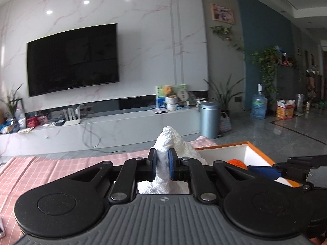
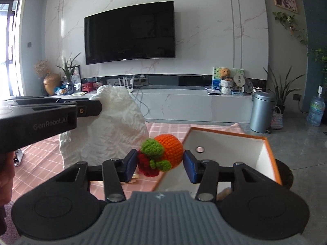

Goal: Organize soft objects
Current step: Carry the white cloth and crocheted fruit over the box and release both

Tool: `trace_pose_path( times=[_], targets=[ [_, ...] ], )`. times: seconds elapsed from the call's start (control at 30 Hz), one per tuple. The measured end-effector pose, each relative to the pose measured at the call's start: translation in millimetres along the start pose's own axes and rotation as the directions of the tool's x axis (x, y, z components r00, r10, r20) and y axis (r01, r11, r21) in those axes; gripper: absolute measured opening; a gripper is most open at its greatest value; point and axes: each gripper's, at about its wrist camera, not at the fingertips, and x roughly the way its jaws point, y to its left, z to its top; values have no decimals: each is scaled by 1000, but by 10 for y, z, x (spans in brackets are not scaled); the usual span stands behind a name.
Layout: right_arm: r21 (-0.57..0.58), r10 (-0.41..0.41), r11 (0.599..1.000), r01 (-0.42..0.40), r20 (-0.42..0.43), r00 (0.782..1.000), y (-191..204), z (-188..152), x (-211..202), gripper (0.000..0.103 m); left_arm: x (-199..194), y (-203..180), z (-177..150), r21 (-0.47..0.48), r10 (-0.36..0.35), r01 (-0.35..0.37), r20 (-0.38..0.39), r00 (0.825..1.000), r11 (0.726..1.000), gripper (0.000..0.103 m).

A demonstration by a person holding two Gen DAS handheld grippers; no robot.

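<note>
Left gripper (image 1: pixel 162 166) clamped tight on white crumpled cloth (image 1: pixel 173 143), long axis roughly upright, peak pointing up. Right gripper (image 2: pixel 160 166) spread wide around crochet orange (image 2: pixel 168 148), leaf end facing left; contact unclear. Beyond, orange-rimmed box (image 2: pixel 263 149) on pink checked tablecloth (image 2: pixel 163 128).

Both wrist views face the television (image 1: pixel 72 59) wall from low down.

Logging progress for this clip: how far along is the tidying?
Nothing visibly packed yet; only part of the box interior shows. In hand: the left gripper pinches the white cloth; the right gripper has the crochet toy between its fingers, at the box edge. Left: putting both in.
</note>
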Motion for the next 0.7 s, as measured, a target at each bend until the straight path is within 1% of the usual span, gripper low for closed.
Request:
trace_pose_path(
  times=[0.2,0.37,0.53,0.7],
  targets=[
    [-29,-76,997,75,-40,996,-368,50,27,49,297,-226,65,42,-69,70,-32,997,997,13],
    [-92,-134,988,127,-73,988,-647,55,108,49,503,-425,58,88,-120,125,-59,991,988,13],
    [-127,-150,983,136,-113,982,-893,81,257,49,675,-608,25,120,-161,170,-84,983,978,13],
    [-169,-159,977,133,-148,976,-1039,97,409,49,864,-727,-2,137,-180,197,-126,975,971,13]
  ],
)
